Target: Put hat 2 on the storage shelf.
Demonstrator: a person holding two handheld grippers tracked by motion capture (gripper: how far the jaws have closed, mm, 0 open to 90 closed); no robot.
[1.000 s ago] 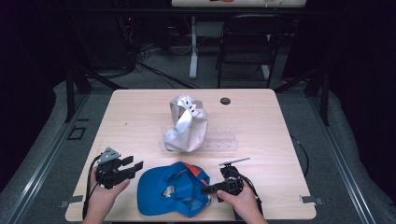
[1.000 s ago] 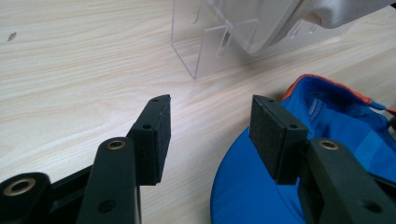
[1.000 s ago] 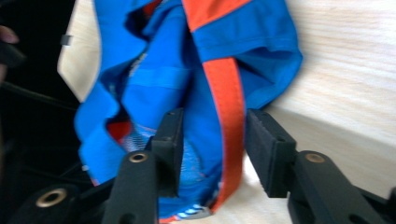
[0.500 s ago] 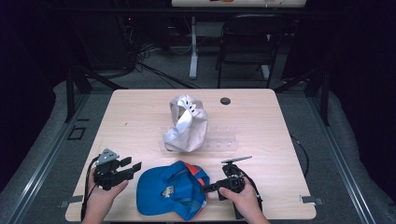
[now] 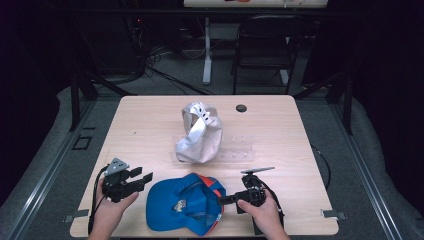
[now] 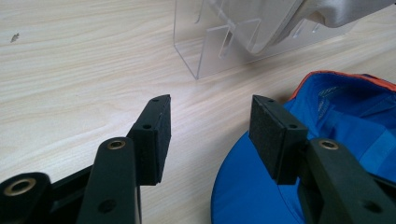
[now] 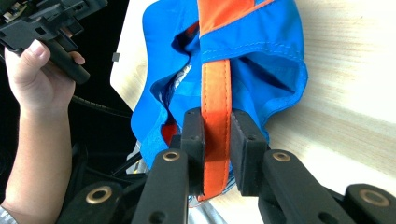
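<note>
A blue cap [image 5: 182, 205] with orange trim lies upside down near the front edge of the table. My right gripper [image 5: 223, 200] holds its right side. Seen close in the right gripper view, that gripper [image 7: 217, 122] is shut on the cap's orange strap [image 7: 215, 88]. My left gripper [image 5: 142, 179] hovers just left of the cap, open. In the left gripper view its jaws [image 6: 210, 126] stand wide apart over bare wood, with the blue cap's brim [image 6: 261, 191] under the right finger.
A silver cap [image 5: 200, 131] rests on a clear acrylic stand [image 5: 235, 152] mid-table; the stand's corner [image 6: 210, 51] is just ahead of the left gripper. A small black disc [image 5: 241, 108] lies near the far edge. A chair [image 5: 265, 50] stands beyond the table.
The right hand has shifted very slightly. The cap and the left gripper stay where they were.
</note>
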